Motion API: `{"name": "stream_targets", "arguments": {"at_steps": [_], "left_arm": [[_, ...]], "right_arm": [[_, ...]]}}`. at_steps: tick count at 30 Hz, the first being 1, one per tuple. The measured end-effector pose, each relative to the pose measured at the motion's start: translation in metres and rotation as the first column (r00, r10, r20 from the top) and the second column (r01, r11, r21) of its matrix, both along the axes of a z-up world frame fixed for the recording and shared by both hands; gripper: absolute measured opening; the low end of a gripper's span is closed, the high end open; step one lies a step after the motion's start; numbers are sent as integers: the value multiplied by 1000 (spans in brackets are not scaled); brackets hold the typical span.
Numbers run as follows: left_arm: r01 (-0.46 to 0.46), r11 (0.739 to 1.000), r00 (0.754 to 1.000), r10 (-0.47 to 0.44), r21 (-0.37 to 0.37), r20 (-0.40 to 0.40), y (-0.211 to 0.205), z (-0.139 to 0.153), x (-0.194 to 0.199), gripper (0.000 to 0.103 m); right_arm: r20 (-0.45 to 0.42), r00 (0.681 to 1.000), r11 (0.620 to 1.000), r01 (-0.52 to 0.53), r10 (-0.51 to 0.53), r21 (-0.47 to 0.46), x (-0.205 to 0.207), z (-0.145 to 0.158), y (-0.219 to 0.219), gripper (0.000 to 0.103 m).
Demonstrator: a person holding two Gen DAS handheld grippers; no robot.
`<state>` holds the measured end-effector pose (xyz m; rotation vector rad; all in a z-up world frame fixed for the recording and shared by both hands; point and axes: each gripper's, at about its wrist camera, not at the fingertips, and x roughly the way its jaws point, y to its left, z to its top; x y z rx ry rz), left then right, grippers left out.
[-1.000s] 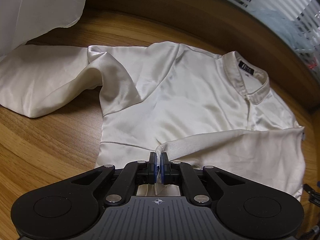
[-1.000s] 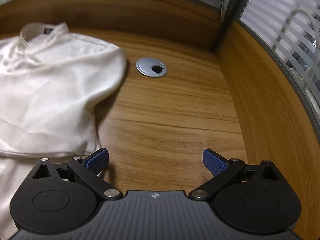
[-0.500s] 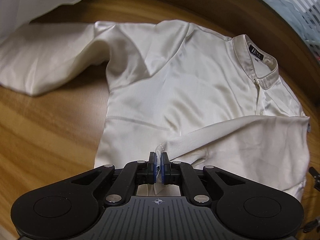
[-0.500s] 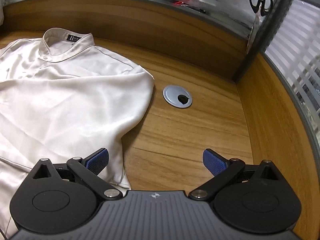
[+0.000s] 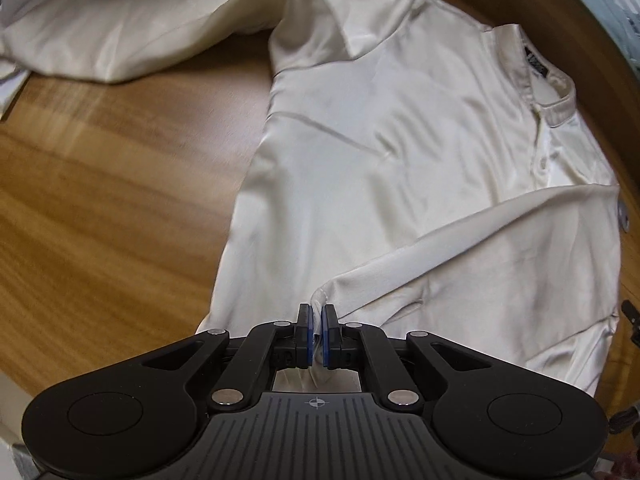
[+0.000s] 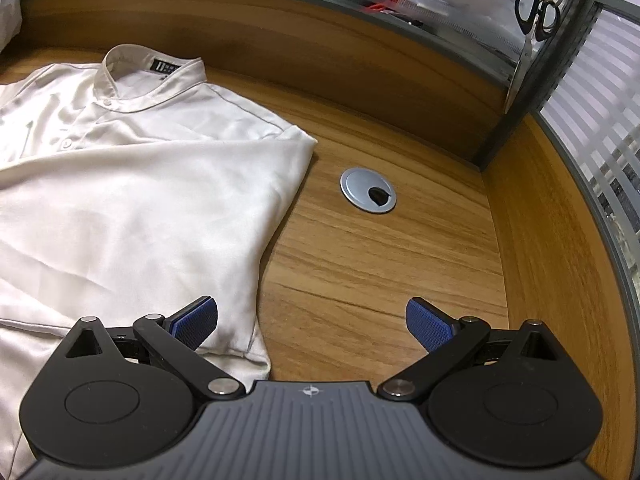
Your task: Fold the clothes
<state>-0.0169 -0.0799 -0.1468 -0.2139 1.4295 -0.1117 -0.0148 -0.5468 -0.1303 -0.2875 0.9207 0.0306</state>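
Cream satin long-sleeved shirt with a band collar (image 5: 400, 168), spread front-up across the brown wood-grain desk (image 5: 100, 200). Left gripper (image 5: 316, 334) closed tight, blue pads (image 5: 306, 336) pinching the cuff end of the shirt's folded sleeve (image 5: 480, 256), with a sliver of fabric caught between them. That sleeve laid diagonally over the lower chest, running from the shoulder edge at the right down to the pinch. Other sleeve (image 5: 132, 28) stretched away to the upper left, lying loose on the wood, with a fold bunched at its armhole. Collar (image 6: 152, 76) upright toward the desk's back wall, dark label showing inside it, small buttons visible along the placket. Right gripper (image 6: 312, 322) spread wide and holding nothing, left blue pad (image 6: 196, 322) over the shirt's side edge near the hem, right pad over bare wood. Round grey cable grommet (image 6: 368, 196) set in the desk just beside the shirt's shoulder, apart from the cloth. Black-handled scissors (image 6: 534, 28) hanging on the striped glass partition (image 6: 592, 112) at the corner.
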Motion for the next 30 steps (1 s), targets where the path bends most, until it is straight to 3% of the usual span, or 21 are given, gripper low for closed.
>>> {"name": "stream_targets", "arguments": {"at_steps": [3,6,8,14,24,30], "left_arm": [[-23,1000,996,23,6,88,3,4,-5,13],[-28,1000,983,26,7,181,5,12,-7,32],[-33,999,978,35,-11,208,10,15,-6,40],[-85,995,963,94,-46,251,38,23,-5,50],[-222,974,920,225,-46,322,113,32,2,51],[-351,932,870,360,-89,336,178,33,12,51]], "right_arm": [[-9,1000,1000,-7,7,-8,-2,0,1,101],[-9,1000,1000,-14,14,-17,-4,5,1,101],[-7,1000,1000,-13,13,-15,-6,11,1,102],[-32,999,999,12,-11,42,-18,32,4,102],[-137,990,964,77,-43,254,-42,51,39,102],[-159,986,959,96,-55,268,-52,57,75,102]]}}
